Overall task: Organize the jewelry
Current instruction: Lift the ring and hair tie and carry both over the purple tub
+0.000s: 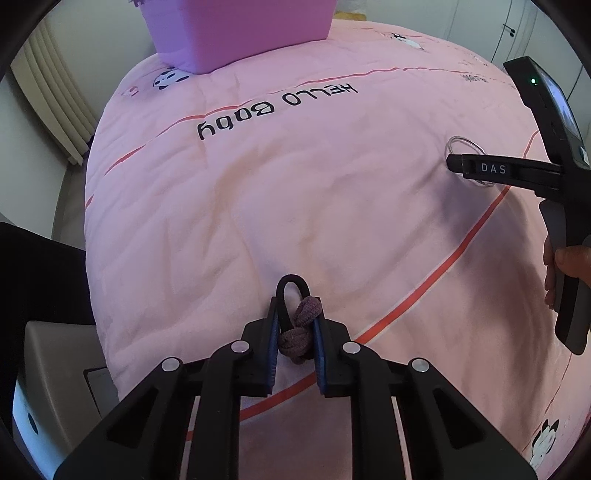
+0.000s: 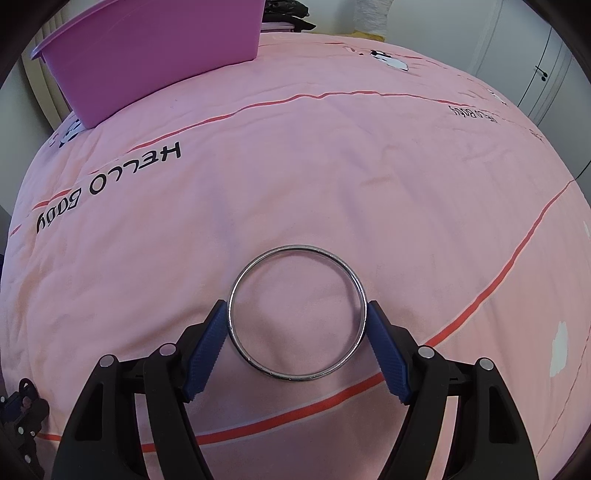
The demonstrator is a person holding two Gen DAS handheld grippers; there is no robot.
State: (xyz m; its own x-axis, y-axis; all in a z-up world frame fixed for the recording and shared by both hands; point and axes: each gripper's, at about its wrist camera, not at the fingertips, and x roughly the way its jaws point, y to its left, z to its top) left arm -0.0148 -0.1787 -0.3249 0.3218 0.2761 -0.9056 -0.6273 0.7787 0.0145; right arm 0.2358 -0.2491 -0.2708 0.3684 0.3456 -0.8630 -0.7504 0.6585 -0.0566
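On the far left of the left wrist view there's a beige radiator [image 1: 51, 96] by the wall, and up top a purple tub [image 1: 236, 29] sits on the bed [image 1: 332, 206], which has a pink blanket with "HELLO Baby" printed on it plus some little cartoon animals. Down at the bottom middle, the left gripper [image 1: 295, 325] is pinched narrow on hair ties [image 1: 299, 325]: a black loop sticking out past the fingertips and a knotted mauve one squeezed between the blue pads [image 1: 271, 354]. Can't really tell if they're lifted off the blanket or just resting on it. Over on the right side of that same view you can see the right gripper [image 1: 461, 166] coming in sideways, with "DAS" on its finger and the person's hand [image 1: 569, 262] on the handle. It's sitting right over a metal bangle [image 1: 460, 142] on the blanket.

From the right wrist view, the tub [image 2: 155, 51] is top left and the bangle [image 2: 297, 313] lies flat on the bed [image 2: 369, 166] at centre. The right gripper [image 2: 297, 314] is spread fairly wide with a fingertip on either side of the bangle, both touching or very nearly touching its rim. Whether it's actually squeezing it, I can't tell. A red stripe on the blanket runs just under the bangle.
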